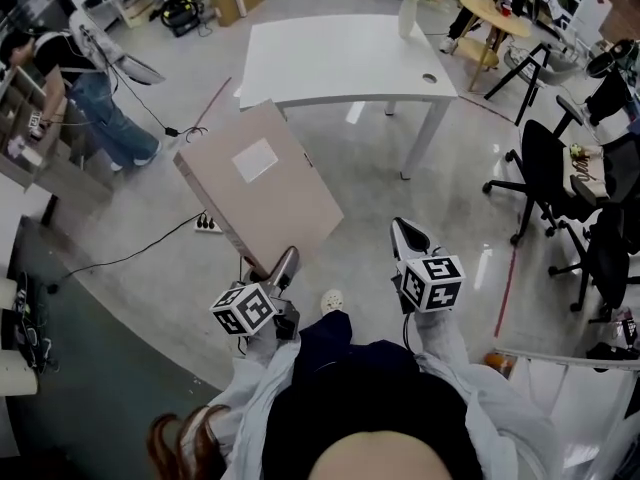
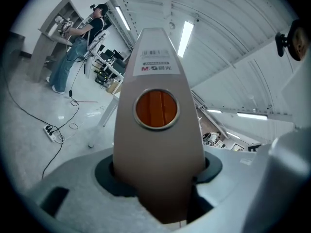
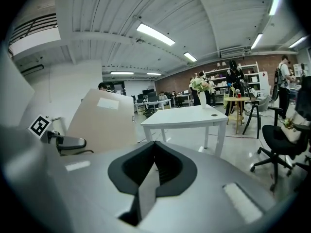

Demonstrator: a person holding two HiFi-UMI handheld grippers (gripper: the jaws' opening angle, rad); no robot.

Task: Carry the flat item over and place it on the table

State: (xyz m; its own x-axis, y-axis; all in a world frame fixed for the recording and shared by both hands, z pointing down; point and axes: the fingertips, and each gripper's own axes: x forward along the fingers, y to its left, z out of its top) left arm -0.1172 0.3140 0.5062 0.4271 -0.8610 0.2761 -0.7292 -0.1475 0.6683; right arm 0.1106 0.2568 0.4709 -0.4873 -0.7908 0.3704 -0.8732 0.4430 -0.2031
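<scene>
The flat item is a beige file folder [image 1: 262,183] with a white label, held tilted above the floor. My left gripper [image 1: 281,266] is shut on its lower edge. In the left gripper view the folder's spine [image 2: 158,144], with an orange-backed finger hole, rises from between the jaws. My right gripper [image 1: 408,236] is beside it on the right, shut and holding nothing. Its own view shows the jaws [image 3: 154,168] pressed together, the folder [image 3: 104,118] to the left and the white table [image 3: 187,116] ahead. That table [image 1: 340,58] stands beyond the folder, its top bare except for a vase [image 1: 407,13].
Black office chairs [image 1: 545,168] stand on the right. A power strip [image 1: 208,224] and cables lie on the floor left of the folder. A person [image 1: 95,88] works at shelves at far left. A small round wooden table [image 1: 495,13] is at the back right.
</scene>
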